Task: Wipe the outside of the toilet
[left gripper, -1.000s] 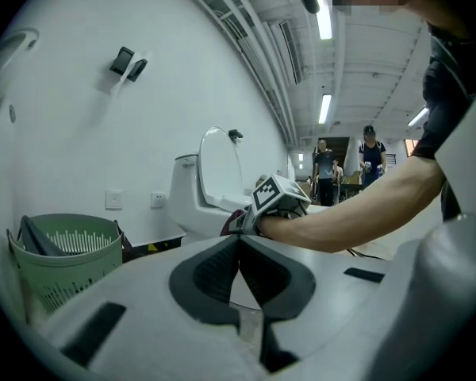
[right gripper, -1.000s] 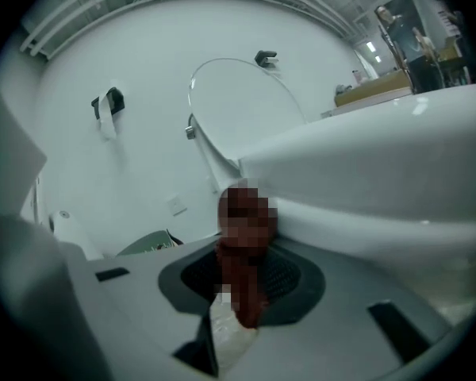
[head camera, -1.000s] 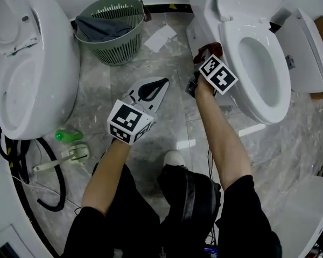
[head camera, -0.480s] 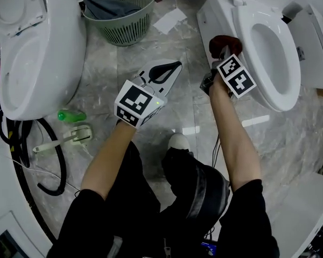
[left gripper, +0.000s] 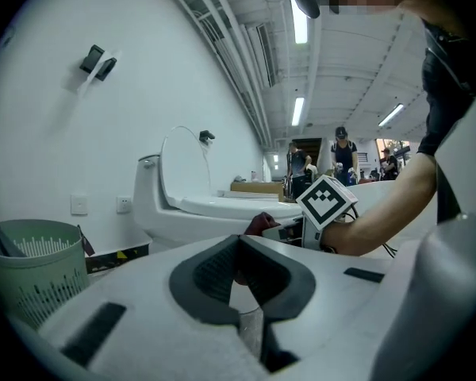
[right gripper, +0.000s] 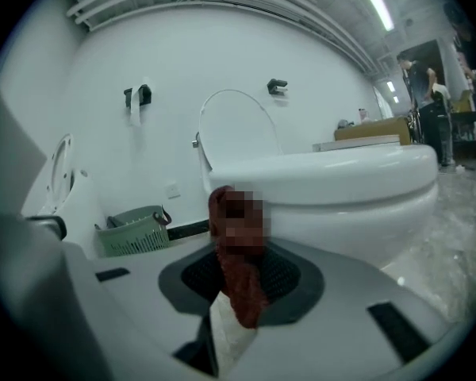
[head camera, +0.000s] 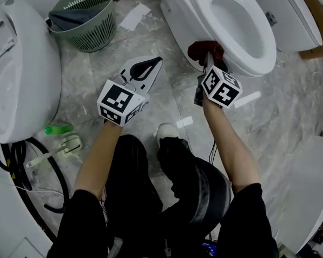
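The white toilet [head camera: 177,12] stands at the top centre of the head view, with its seat down and its lid up. My right gripper [head camera: 207,57] is shut on a dark red cloth [head camera: 203,48], which presses against the bowl's outer wall just under the rim. The right gripper view shows the cloth [right gripper: 242,292] sticking up between the jaws, with the bowl [right gripper: 341,189] close behind it. My left gripper [head camera: 146,67] hangs over the floor to the left of the toilet, shut and holding nothing. Its jaws [left gripper: 238,248] point toward the toilet [left gripper: 198,209].
A green basket [head camera: 86,18] holding a dark cloth stands at the back left, with a paper scrap [head camera: 133,16] beside it. A second toilet [head camera: 16,74] fills the left edge. A green bottle [head camera: 58,128] and a black hose [head camera: 48,165] lie on the marble floor. Another white fixture [head camera: 290,9] is at the top right.
My right gripper has slid the red cloth along the bowl's outer wall toward its front. The head view has swung, so the toilet now sits more central. The left gripper stays shut and idle.
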### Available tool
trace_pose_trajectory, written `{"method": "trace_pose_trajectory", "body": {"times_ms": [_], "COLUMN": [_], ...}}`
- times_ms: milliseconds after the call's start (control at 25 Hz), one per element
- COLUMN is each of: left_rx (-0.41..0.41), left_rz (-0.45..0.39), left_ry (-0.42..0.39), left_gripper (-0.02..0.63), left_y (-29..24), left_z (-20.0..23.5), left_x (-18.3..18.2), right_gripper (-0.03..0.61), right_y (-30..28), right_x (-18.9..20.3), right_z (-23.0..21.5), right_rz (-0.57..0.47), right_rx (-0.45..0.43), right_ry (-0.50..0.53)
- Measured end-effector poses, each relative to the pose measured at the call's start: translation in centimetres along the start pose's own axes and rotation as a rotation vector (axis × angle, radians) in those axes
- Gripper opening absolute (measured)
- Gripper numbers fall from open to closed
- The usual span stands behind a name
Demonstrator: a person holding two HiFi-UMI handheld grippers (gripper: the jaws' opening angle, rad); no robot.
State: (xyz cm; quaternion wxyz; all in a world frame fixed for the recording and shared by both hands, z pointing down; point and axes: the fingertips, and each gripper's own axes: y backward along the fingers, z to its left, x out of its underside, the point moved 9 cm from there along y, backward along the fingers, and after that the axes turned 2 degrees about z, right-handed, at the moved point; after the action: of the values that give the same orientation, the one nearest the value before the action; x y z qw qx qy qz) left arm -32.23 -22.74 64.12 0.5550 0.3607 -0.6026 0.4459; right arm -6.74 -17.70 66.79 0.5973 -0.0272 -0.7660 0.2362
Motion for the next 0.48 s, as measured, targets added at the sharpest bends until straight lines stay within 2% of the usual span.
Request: {"method": "trace_pose_trajectory", "body": {"times_ms": [480], "left_rx": [0.136], "left_rz": [-0.012], "left_ry": [-0.015], "left_gripper": [0.000], "left_y": [-3.9], "left_z": [-5.2], "left_x": [-0.7], "right_gripper": [0.091], "right_y": [6.6], "right_x": [0.8], "right_z": [-8.6], "right_rz": [0.003], "right_rx": [0.097], "right_ry": [0.075]}}
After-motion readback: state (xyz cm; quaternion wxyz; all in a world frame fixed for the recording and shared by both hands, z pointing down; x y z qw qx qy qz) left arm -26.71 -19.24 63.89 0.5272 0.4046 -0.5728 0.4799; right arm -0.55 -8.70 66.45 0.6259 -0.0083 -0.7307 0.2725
